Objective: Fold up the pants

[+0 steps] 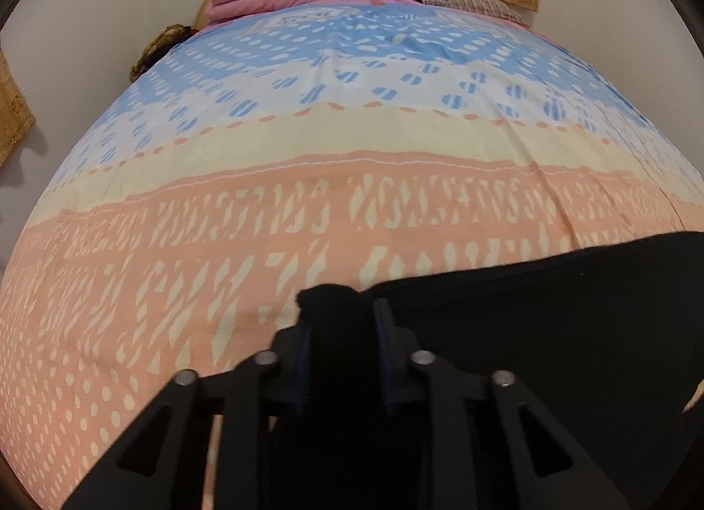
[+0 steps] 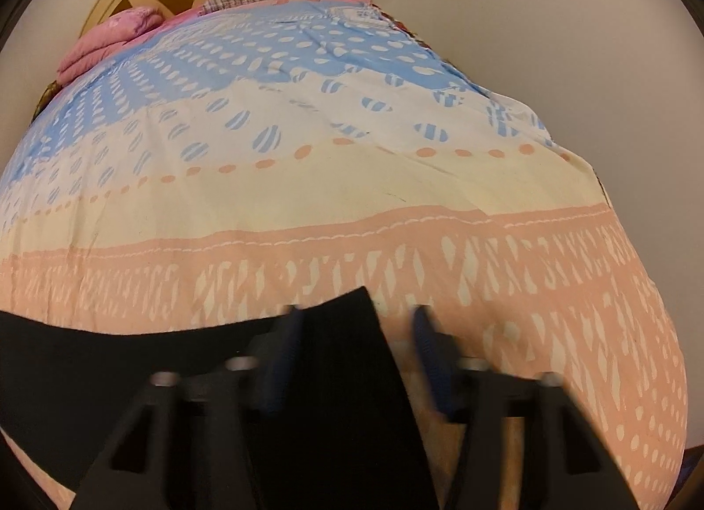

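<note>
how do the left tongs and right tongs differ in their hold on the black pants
The left tongs are pinched shut on a bunched corner of the black pants; the right tongs stand wider, a flat corner between them, their right pad off the cloth. Both point down at the bed.

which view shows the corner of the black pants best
The right wrist view. There a flat, pointed corner of the black pants lies on the bedspread between the right tongs, its edges clear. The left wrist view shows only a bunched end of the pants pinched in the left tongs.
</note>
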Available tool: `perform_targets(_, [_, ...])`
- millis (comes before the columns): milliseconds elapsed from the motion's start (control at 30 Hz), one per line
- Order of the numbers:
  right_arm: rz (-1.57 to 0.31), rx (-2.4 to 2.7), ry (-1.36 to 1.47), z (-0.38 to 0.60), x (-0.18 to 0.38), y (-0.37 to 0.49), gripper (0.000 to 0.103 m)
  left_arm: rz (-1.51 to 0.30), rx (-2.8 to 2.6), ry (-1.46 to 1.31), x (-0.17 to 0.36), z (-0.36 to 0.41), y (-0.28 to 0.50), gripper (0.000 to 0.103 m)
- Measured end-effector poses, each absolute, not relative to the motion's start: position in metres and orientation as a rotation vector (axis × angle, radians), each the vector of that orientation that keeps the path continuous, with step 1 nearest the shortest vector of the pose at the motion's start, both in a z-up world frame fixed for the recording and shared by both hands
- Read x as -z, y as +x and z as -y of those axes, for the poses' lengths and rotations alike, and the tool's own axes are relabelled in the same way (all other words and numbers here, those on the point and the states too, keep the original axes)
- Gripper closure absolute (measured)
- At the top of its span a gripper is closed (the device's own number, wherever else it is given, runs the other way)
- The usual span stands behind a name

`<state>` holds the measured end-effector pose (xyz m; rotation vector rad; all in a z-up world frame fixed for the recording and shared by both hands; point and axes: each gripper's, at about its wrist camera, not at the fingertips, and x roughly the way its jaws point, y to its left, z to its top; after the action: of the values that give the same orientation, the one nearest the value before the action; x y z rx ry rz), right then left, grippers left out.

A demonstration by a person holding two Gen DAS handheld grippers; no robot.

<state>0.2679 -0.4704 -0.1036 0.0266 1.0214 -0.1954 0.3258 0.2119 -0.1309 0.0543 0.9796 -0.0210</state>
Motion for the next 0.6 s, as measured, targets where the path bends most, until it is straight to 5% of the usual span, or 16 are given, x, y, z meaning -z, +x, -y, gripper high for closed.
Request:
perform_targets(100, [-0.991,0.194,0.008,0.465,0.096,0.263,0.098,-0.946,0.043,0.051,0.124,-0.211,0.321,0.085])
perform_targets(600, [-0.763,0.153,-0.003,0.443,0.028,0.199,0.099,-0.8,0.112,-0.064,0.084,-0.224,0.288,0.085])
